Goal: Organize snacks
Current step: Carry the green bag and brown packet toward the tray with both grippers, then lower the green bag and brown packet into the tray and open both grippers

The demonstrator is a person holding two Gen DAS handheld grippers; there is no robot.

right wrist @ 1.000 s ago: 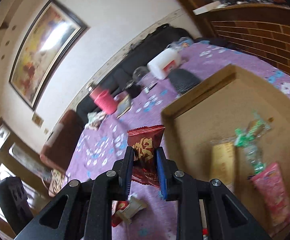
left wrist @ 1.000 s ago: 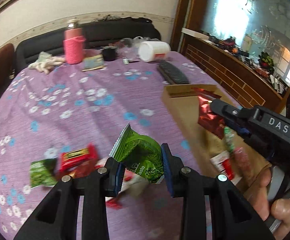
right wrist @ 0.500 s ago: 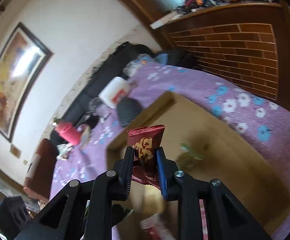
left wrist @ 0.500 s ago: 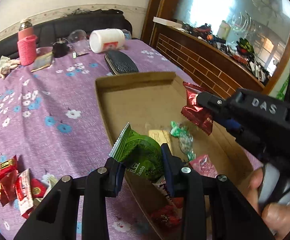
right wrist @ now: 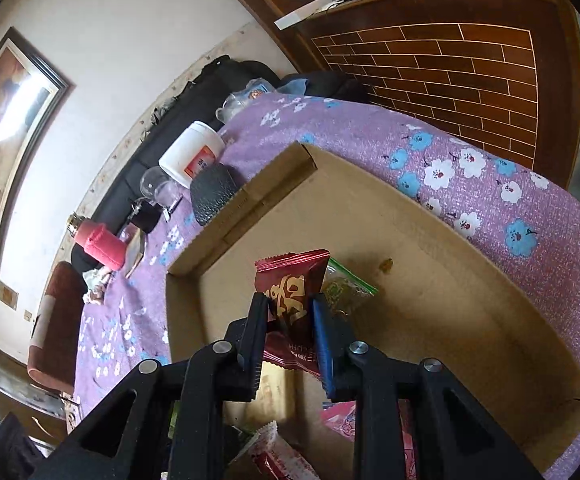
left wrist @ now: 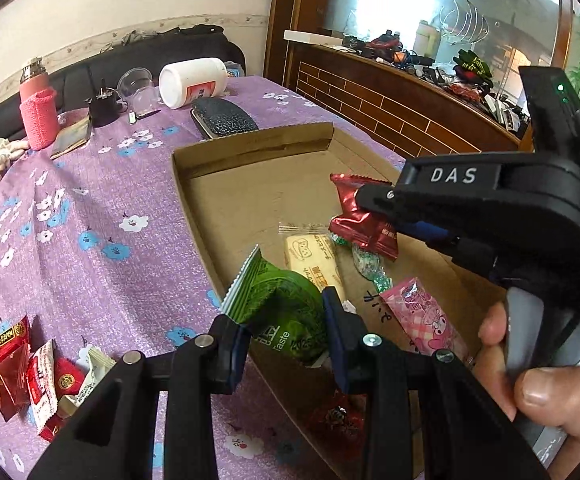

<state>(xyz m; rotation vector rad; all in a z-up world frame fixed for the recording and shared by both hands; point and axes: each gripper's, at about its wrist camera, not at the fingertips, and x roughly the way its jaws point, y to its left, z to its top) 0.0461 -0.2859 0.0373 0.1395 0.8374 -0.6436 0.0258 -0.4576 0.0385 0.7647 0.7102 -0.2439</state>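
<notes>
Left view only: a heap of loose snacks (left wrist: 30, 376) is seen on the purple flowered surface (left wrist: 90, 208), left of the cardboard tray (left wrist: 250, 148); the person's hand (left wrist: 538, 384) is shown gripping the right gripper's handle; a pink packet (left wrist: 422, 320) and a pale wrapped biscuit (left wrist: 310, 256) are seen on the tray floor.

Right view only: a framed picture (right wrist: 6, 128) on the wall and a brown armchair (right wrist: 54, 320) are shown (neither is caught by the other camera); the tray's far right corner and its bare floor (right wrist: 450, 300) are laid out.

Both views: a white jar (left wrist: 192, 80) lying on its side, a dark case (left wrist: 224, 120) and a pink-sleeved bottle (left wrist: 38, 116) are seen beyond the tray.

Left gripper (left wrist: 286, 340): its jaws are pinched on a green packet (left wrist: 282, 304), whose serrated end sticks up and left past the tips; it is held over the tray's near left wall.

Right gripper (right wrist: 290, 320): its jaws are clamped on a red packet (right wrist: 294, 284), gripped at mid-body with the top edge standing clear above the tips; it is held over the tray interior, above the sweets already there.

Change: a second ago the green packet was being carried over the loose heap on the surface, and the red packet was beside the tray's left edge; both have since been brought over the tray, with neither grip altered.
</notes>
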